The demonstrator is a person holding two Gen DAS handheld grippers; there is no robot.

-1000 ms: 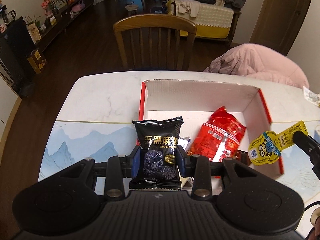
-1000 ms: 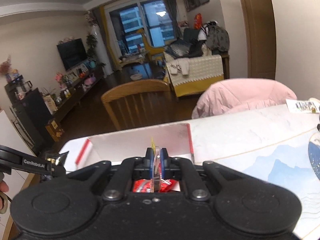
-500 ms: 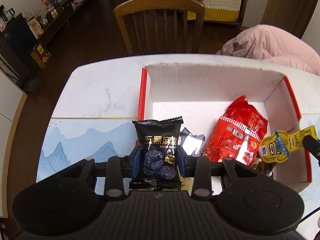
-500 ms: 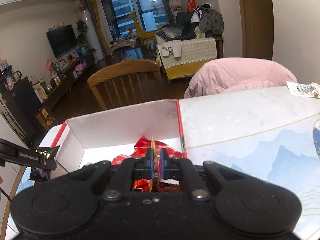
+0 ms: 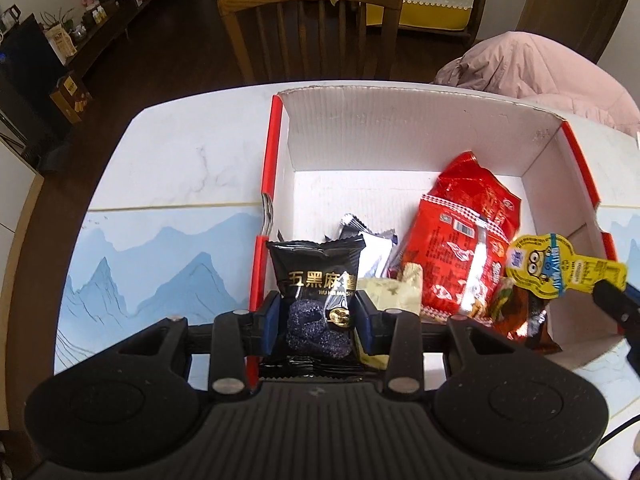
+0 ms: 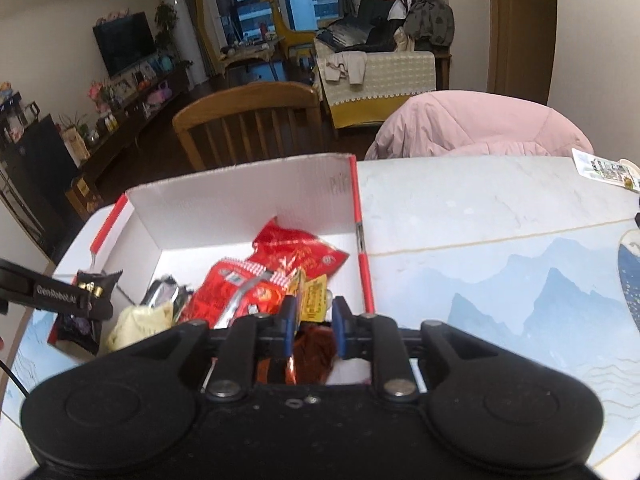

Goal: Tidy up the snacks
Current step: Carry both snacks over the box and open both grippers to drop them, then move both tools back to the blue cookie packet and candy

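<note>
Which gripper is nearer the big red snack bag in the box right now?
Right. The right gripper hovers beside the red snack bag's near right corner. The left gripper, holding the black packet, sits further off at the box's near left corner.

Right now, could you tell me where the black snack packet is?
The black snack packet is clamped in the left gripper over the box's near-left corner.
</note>
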